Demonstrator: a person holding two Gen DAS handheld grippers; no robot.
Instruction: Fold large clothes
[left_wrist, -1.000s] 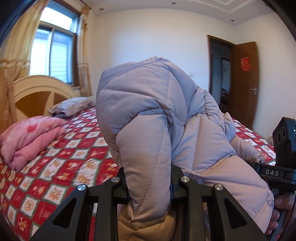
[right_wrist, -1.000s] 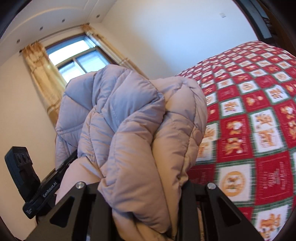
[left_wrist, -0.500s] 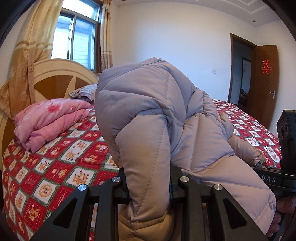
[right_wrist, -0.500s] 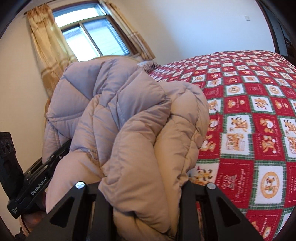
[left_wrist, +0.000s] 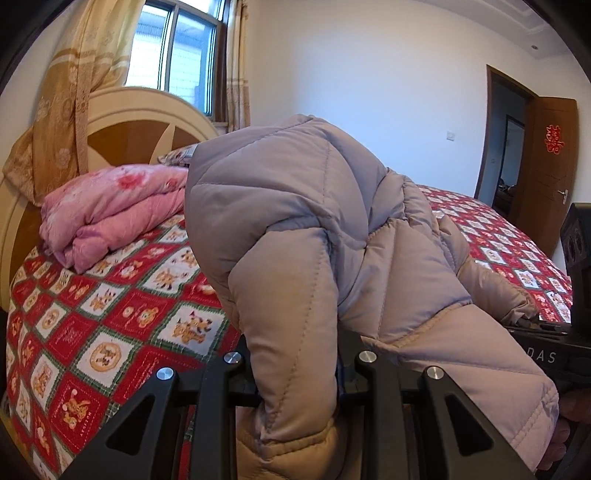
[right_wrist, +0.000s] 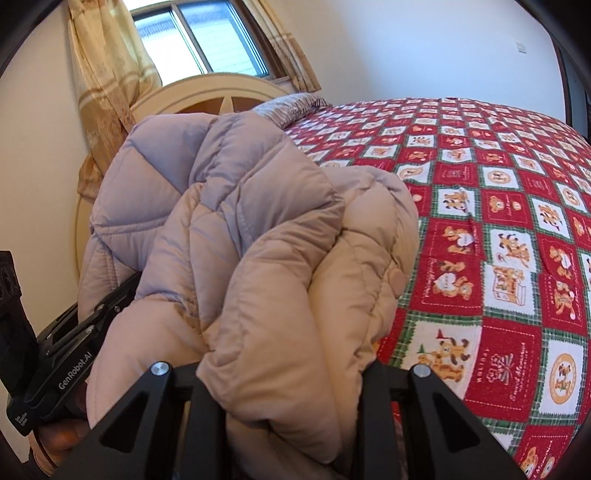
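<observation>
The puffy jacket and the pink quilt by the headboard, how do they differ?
The puffy jacket is plain grey-beige with stitched padded panels; the pink quilt carries a floral print. The jacket is bunched up above the bed, clamped by the left tool and the right tool; the quilt lies folded on the red patterned bedspread, with nothing gripping it. The jacket is near the cameras, the quilt farther back by the headboard. Both look soft and padded.

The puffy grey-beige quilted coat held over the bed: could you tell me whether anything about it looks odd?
Nothing damaged. The puffy grey-beige quilted coat is bunched unevenly, not flat, clamped by the left gripper and the right gripper above the red patterned bedspread.
</observation>
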